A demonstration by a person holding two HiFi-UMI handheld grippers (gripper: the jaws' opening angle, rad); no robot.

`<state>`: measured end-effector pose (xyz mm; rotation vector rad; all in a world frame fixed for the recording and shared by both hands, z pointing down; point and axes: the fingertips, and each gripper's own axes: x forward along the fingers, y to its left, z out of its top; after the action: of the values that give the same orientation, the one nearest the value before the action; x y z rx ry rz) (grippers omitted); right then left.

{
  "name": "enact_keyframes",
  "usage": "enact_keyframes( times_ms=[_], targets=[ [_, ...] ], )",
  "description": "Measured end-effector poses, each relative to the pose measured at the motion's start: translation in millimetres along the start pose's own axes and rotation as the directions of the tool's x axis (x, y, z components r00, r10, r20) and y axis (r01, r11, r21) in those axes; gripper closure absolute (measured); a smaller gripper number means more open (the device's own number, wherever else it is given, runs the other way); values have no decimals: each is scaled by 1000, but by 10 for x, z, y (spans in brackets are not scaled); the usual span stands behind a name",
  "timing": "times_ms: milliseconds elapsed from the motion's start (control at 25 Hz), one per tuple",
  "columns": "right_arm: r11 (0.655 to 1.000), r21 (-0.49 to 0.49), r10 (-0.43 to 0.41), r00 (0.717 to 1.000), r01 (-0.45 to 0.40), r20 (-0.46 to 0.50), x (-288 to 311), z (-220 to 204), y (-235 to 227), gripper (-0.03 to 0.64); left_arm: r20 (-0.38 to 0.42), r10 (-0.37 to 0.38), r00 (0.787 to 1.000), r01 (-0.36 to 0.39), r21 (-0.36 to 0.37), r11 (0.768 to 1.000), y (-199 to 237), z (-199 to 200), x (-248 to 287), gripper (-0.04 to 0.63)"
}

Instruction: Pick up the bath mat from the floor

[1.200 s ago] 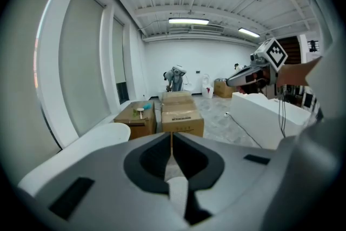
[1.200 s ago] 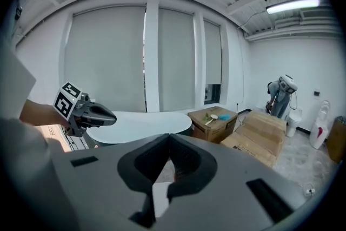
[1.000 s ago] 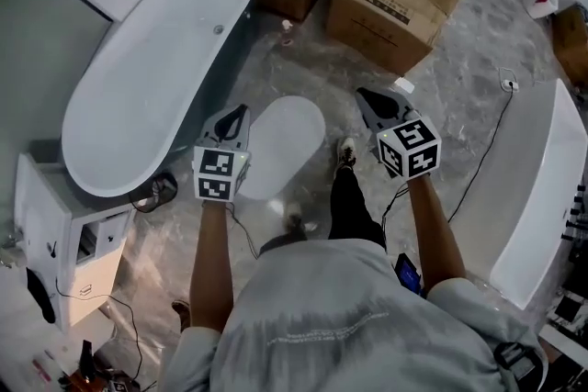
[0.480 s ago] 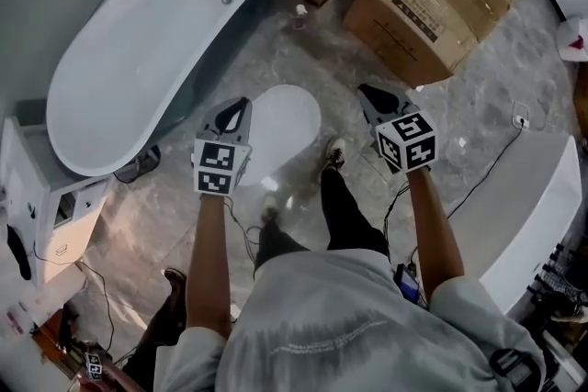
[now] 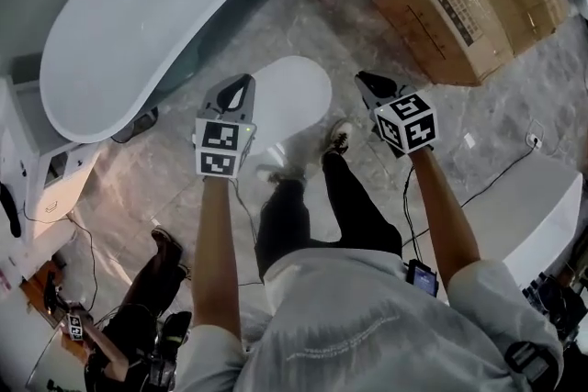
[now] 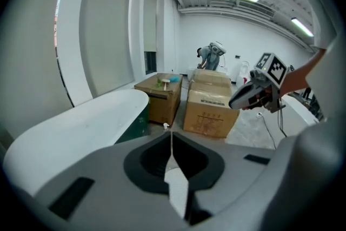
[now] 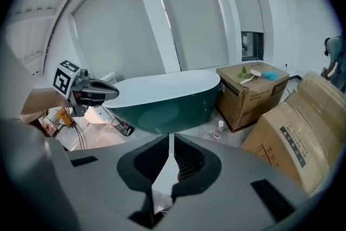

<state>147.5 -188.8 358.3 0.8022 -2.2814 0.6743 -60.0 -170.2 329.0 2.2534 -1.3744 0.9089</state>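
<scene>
The bath mat [image 5: 292,99] is a white oval lying flat on the grey marble floor, seen in the head view between my two grippers. My left gripper [image 5: 243,82] hovers over the mat's left edge, well above the floor, with its jaws shut and nothing in them [image 6: 171,132]. My right gripper [image 5: 362,79] hangs to the right of the mat, also shut and empty [image 7: 171,136]. Each gripper shows in the other's view: the right gripper [image 6: 235,102] and the left gripper [image 7: 112,91]. The person's shoe [image 5: 338,140] stands at the mat's near right edge.
A long white and green bathtub [image 5: 156,5] lies to the left of the mat. Cardboard boxes [image 5: 478,0] stand beyond it at the right. Another white tub [image 5: 542,207] is at the far right, a white cabinet [image 5: 37,170] at the left. Cables [image 5: 501,174] trail on the floor.
The person has stepped forward, so the tub and boxes have slid toward the top of the head view. Both grippers stay shut and empty at either side of the mat.
</scene>
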Motion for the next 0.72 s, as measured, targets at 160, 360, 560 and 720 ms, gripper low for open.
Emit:
enact_keyframes(
  times_ms=[160,360,560,720],
  targets=[
    [999,33,31,998,-29,-54,495,-317,-38,526,-33,-12,999,10,-60,998,-50,-407,360,578],
    [996,92,20,995,-11,-99,1246,-907,-243,494,-74,-40,996,25,-187,982,-129,-1162,1090,578],
    [980,197,37,986,-5,-163,1985,-1629,-465,422,-166,-162,973,117,-251,961,-481,-2005,1768,578],
    [975,223,41,986,-5,-159,2451,-1997,-562,400,-176,-216,960,151,-324,934,-595,-2497,2196,578]
  ],
)
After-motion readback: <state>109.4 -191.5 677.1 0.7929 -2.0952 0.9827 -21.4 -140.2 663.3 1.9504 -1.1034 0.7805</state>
